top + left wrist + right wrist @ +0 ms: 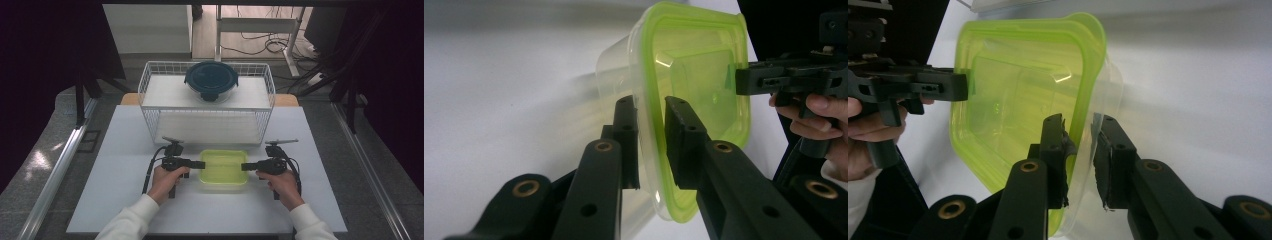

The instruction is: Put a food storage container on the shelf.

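Note:
A clear rectangular container with a lime-green lid point(223, 167) lies on the white table point(120, 200), between my two grippers. My left gripper point(202, 164) comes in from the left, and its jaws clamp the lidded rim point(651, 107) of the container point(694, 65). From the right, my right gripper point(243, 166) has its jaws pressed on the opposite rim point(1080, 125) of the container point(1013, 90). Each gripper view also shows the other gripper at the far edge: the right one point(744, 80) and the left one point(960, 85). A hand holds each gripper.
A white wire basket point(150, 75) stands on the table just behind the container, open at the front. On its upper shelf sits a round bowl with a dark lid point(211, 80). Bare table lies to the left, the right and in front.

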Available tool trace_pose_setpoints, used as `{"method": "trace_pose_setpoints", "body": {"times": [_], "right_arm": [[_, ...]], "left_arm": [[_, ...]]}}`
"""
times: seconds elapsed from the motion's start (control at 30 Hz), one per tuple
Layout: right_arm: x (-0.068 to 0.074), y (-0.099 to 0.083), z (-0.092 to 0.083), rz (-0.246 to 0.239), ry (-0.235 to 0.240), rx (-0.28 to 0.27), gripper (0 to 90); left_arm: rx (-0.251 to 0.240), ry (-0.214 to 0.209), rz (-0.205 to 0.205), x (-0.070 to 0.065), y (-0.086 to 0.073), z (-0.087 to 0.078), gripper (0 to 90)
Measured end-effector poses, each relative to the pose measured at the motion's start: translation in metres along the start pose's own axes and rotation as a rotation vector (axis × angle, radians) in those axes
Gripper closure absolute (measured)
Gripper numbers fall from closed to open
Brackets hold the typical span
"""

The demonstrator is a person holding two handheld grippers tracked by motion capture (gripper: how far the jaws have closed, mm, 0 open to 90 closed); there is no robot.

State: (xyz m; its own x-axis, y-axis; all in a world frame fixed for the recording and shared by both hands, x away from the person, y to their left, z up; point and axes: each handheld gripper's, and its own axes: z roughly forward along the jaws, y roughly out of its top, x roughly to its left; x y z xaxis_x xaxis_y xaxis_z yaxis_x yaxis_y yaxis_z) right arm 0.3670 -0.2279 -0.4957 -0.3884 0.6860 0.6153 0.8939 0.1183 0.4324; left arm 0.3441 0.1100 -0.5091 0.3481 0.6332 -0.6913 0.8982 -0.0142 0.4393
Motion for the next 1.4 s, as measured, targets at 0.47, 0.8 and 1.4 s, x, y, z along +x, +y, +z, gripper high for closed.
{"method": "trace_pose_setpoints", "body": {"times": [0.47,0.8,1.4], "right_arm": [[0.019,-0.002,-0.022,-0.088,-0.001,-0.067,77.4],[0.039,0.000,-0.041,-0.163,-0.001,-0.134,78.0],[0.068,0.006,-0.068,-0.257,0.015,-0.220,78.0]], "left_arm": [[-0.041,-0.036,0.068,-0.016,-0.003,-0.016,79.6],[-0.090,-0.023,0.146,-0.036,0.000,-0.033,79.8],[-0.177,-0.053,0.217,-0.063,0.010,-0.063,80.1]]}}
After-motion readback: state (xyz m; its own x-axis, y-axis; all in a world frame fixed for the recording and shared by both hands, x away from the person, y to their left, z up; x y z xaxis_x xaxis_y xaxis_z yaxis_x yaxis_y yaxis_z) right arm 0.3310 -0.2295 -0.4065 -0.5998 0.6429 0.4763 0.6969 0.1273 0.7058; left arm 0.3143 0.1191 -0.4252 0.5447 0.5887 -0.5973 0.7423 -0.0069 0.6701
